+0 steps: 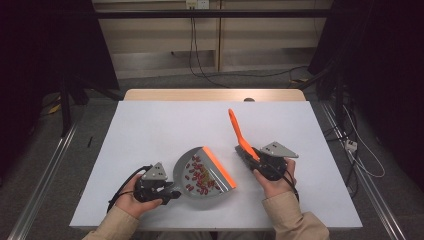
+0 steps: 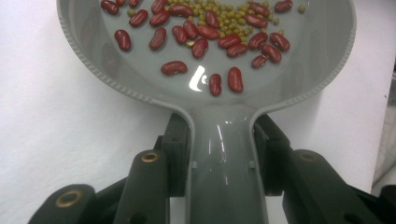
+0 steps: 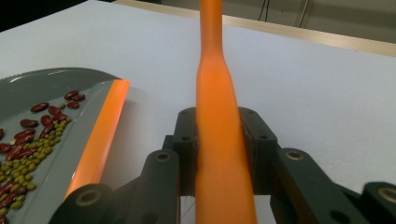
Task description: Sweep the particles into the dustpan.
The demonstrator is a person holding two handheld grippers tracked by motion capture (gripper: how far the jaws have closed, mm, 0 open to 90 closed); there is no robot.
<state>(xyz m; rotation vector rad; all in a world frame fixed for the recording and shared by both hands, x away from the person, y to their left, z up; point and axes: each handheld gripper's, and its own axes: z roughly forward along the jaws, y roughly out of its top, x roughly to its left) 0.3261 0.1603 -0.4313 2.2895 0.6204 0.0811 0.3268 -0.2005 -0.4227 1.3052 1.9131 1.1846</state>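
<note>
Both tongs gripping: left tongs [image 1: 170, 194] clamp grey dustpan [image 1: 190, 172] handle, right tongs [image 1: 248, 156] clamp orange brush handle [image 1: 239, 131]. Beans [image 2: 205, 35] already in pan, just beyond left tongs; surface [image 1: 165, 125] swept, emptying left.

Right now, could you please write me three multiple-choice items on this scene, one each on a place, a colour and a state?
1. Where are the beans? A in the dustpan B loose on the table C in a bowl
2. What colour is the dustpan's front lip? A blue B orange C white
3. What is the right hand-held gripper doing? A standing open B gripping a cloth C gripping the orange handle

Key: 1 A, they lie on its grey pan; 2 B, an orange strip lines its edge; 3 C, its jaws press both sides.
</note>
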